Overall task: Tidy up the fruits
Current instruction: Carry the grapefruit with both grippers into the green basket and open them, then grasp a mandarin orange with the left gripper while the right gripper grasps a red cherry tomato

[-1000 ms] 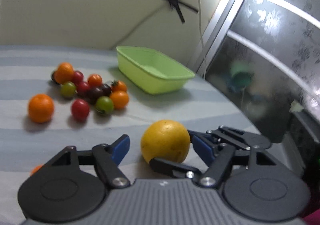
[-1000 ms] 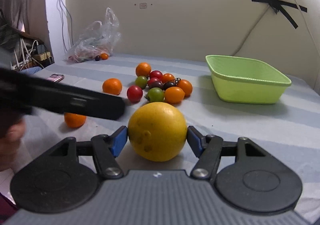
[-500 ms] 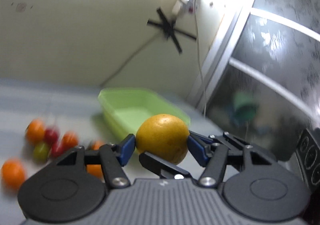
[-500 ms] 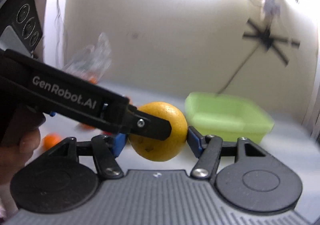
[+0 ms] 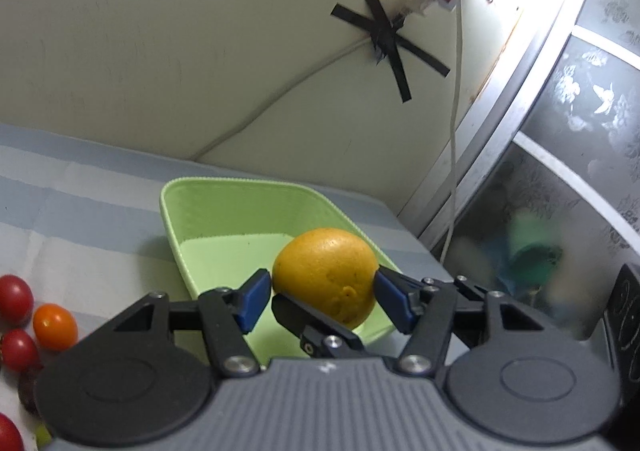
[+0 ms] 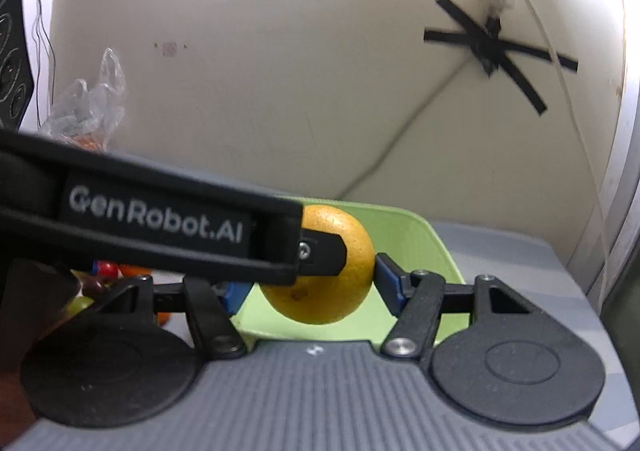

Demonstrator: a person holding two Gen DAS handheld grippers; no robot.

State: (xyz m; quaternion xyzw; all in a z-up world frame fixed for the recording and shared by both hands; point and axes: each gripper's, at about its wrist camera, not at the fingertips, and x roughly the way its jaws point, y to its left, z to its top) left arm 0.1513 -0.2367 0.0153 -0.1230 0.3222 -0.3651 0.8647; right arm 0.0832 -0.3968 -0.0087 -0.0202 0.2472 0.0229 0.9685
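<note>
Worktop (image 5: pixel 72 203): striped blue-grey cloth; it carries the green tub, which serves as the landmark for every place below.
Green tub (image 5: pixel 224 247): open and bare inside as far as you can see; your destination, I judge.
Left gripper (image 5: pixel 318 303): its blue pads flank the yellow orange above the tub's near end. The jaws are easing open just now; the right pad touches the peel, the left pad shows a thin gap, so this side carries little.
Right gripper (image 6: pixel 308 287): your jaws are clenched on the yellow orange, one pad on each flank, hovering over the tub's near rim. One finger of the left gripper crosses in front of the fruit here.
Yellow orange (image 5: pixel 326 275): lifted clear of the worktop, held over the tub's near end, not yet inside.
Small tomatoes (image 5: pixel 54 325): red and orange ones lie on the cloth left of the tub, well apart from it.
Step in hand: carrying the orange to the tub, by my reading.
Next move: bring it further over the tub floor, lower it close to the bottom, then release both jaws so it does not roll or bounce out.
</note>
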